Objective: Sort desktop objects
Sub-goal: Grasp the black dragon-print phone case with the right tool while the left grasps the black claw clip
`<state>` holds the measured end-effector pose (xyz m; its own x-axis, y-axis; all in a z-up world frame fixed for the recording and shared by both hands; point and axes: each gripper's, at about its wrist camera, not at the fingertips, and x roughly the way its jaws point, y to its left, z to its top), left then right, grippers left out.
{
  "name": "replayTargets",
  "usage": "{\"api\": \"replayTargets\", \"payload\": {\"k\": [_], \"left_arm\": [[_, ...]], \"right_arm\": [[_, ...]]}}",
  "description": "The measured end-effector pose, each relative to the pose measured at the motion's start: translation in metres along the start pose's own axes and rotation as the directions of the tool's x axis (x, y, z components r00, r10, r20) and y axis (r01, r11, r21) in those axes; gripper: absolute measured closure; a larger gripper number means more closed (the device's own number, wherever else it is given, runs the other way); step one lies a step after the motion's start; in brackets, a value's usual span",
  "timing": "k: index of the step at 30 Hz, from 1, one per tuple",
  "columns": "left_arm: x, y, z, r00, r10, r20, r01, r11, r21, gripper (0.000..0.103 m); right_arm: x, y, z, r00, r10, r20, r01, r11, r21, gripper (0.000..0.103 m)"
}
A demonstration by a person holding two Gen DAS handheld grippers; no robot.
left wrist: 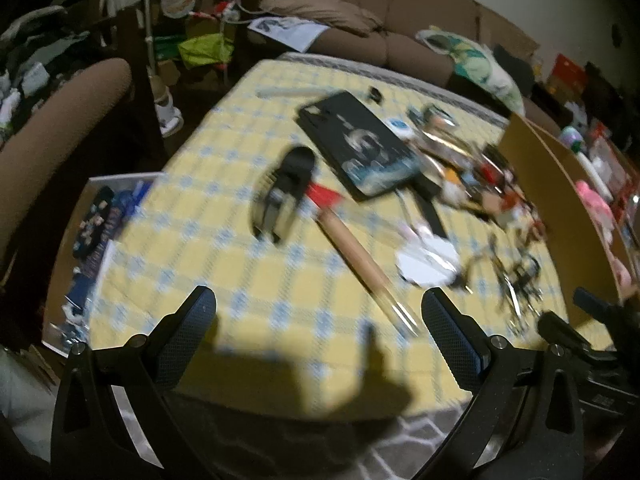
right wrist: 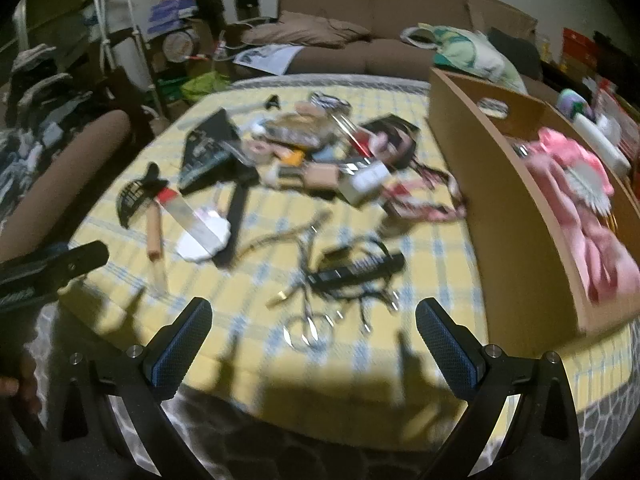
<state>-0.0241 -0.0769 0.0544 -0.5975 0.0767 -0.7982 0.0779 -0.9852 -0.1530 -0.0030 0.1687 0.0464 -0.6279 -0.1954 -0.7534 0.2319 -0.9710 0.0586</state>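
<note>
Now both claws wide apart, empty: left claw (left wrist: 318, 322), right claw (right wrist: 314, 322). Scissors (right wrist: 310, 326) hard, slippery; grab at middle.

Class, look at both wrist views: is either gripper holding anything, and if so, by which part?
Nothing is held. The left gripper and right gripper both stand wide open above the yellow checked cloth.

Yellow cloth (right wrist: 360, 368) with blue checks; pink garment (right wrist: 576, 208); brown box (right wrist: 516, 216).
</note>
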Motion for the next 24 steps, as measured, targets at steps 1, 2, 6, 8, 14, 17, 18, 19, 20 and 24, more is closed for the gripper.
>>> {"api": "replayTargets", "payload": {"k": [1,2,6,8,14,17,18,19,20,24], "left_arm": [[0.002,0.007,0.008,1.0,0.008,0.012,-0.008,1.0,-0.007,0.0],[0.004,0.01,0.012,1.0,0.011,0.018,-0.011,1.0,-0.012,0.0],[0.02,0.02,0.03,1.0,0.014,0.022,-0.014,1.0,0.005,0.0],[0.032,0.023,0.038,0.999,0.03,0.022,-0.031,0.999,0.03,0.0],[0.061,0.022,0.049,0.999,0.026,0.025,-0.029,0.995,0.094,0.009],[0.075,0.017,0.047,1.0,0.004,-0.011,-0.003,0.993,0.122,0.029],[0.078,0.016,0.046,1.0,0.013,-0.021,-0.011,0.991,0.131,0.033],[0.08,0.014,0.046,1.0,0.013,-0.024,-0.01,0.99,0.14,0.037],[0.08,0.015,0.047,1.0,-0.007,-0.017,0.009,0.991,0.133,0.047],[0.086,0.025,0.05,0.998,-0.039,-0.045,0.042,0.995,0.09,0.068]], "right_arm": [[0.0,0.003,0.005,1.0,0.007,0.005,-0.006,1.0,-0.01,0.0],[0.001,0.006,0.012,1.0,0.01,0.01,-0.01,1.0,-0.024,0.0],[0.009,0.02,0.039,1.0,0.007,0.022,-0.005,0.996,-0.085,0.0],[0.014,0.027,0.055,1.0,0.012,0.029,-0.009,0.994,-0.111,0.0],[0.04,0.054,0.101,0.999,0.027,0.042,-0.019,0.981,-0.191,0.0],[0.06,0.073,0.122,0.999,0.026,0.041,-0.016,0.97,-0.242,0.0],[0.066,0.078,0.128,0.999,0.028,0.035,-0.019,0.967,-0.254,0.0],[0.073,0.084,0.134,0.999,0.029,0.029,-0.02,0.964,-0.264,0.0],[0.081,0.091,0.141,0.999,0.029,0.023,-0.021,0.96,-0.279,0.0],[0.104,0.111,0.159,1.0,0.027,0.004,-0.024,0.947,-0.32,0.0]]}}
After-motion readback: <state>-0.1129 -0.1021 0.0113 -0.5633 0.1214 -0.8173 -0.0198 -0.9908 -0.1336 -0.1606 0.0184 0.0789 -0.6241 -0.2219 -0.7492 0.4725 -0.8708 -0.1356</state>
